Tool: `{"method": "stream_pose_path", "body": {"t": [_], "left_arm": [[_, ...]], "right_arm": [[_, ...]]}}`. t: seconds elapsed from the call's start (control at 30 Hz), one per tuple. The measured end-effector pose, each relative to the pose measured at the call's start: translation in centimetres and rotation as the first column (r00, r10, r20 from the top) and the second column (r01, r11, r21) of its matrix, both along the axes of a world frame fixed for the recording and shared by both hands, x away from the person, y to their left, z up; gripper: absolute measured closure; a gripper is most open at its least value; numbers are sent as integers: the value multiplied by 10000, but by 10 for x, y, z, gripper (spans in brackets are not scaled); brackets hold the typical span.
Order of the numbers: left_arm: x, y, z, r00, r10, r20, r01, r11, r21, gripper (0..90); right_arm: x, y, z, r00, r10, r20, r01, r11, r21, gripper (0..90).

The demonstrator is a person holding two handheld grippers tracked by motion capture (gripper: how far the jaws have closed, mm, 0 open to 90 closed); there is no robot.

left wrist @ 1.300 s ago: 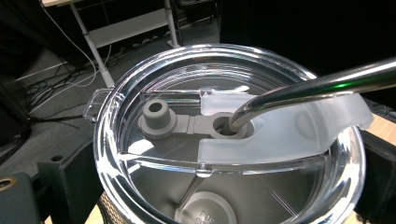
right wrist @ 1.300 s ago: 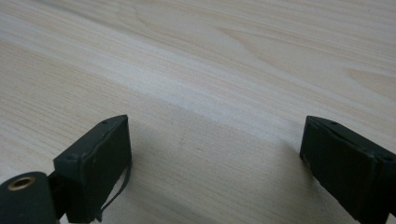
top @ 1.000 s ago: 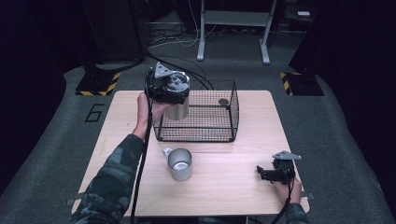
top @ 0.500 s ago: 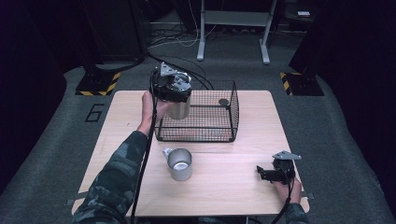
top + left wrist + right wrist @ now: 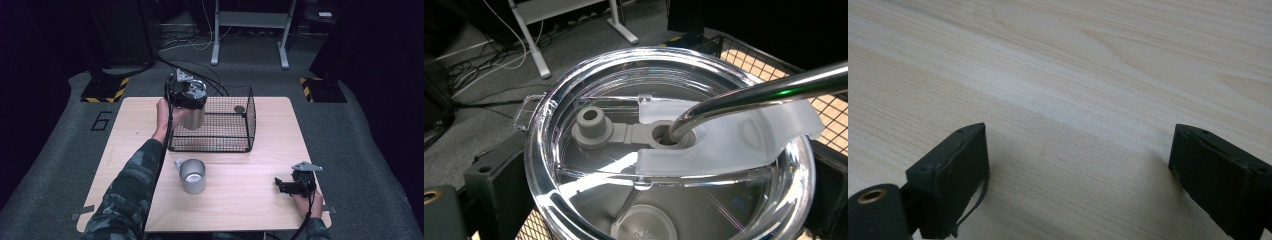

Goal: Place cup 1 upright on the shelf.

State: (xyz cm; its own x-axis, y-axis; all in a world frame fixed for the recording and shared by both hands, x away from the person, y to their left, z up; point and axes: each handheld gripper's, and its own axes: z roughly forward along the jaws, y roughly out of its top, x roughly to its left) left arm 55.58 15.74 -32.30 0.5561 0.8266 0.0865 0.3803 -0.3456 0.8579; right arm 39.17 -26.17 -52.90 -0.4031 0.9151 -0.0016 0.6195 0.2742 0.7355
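Note:
My left gripper (image 5: 185,93) is shut on a steel tumbler (image 5: 194,119) and holds it upright at the left end of the black wire basket (image 5: 248,122). In the left gripper view the tumbler's clear lid (image 5: 574,85) lies between the black jaws of my left gripper (image 5: 664,200), and a metal straw (image 5: 764,90) leans out of its hole to the upper right. I cannot tell whether the tumbler's base rests on the basket floor. My right gripper (image 5: 281,186) lies on the table's front right, open (image 5: 1078,170), with bare wood between its jaws.
A steel mug (image 5: 193,176) with a handle stands on the wooden table (image 5: 125,130) in front of the basket. A small dark round object (image 5: 240,109) lies at the basket's far right. Cables and stand legs lie on the floor beyond the table.
The left gripper with the tumbler has drifted slightly right and down at the basket's left end. The right gripper has not moved.

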Motion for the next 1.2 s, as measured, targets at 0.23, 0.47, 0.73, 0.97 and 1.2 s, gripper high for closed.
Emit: {"method": "stream_pose_path", "body": {"t": [0.23,0.47,0.73,0.97,1.2], "left_arm": [[8,-5,-10,9995,48,-303,-48,10000,1,37],[13,-10,-18,9987,33,-501,-26,9999,124,37],[17,-14,-27,9972,63,-749,-42,9996,273,37],[20,-17,-34,9958,98,-908,-69,9994,327,38],[22,-22,-42,9940,92,-1092,-55,9994,348,37]], "right_arm": [[0,0,0,10000,-1,-4,1,10000,8,88],[0,0,0,10000,-19,-3,19,10000,45,89],[0,0,0,10000,-17,-1,17,10000,49,90],[0,0,0,10000,17,2,-17,10000,14,92],[0,0,0,10000,21,1,-21,10000,15,92]]}}
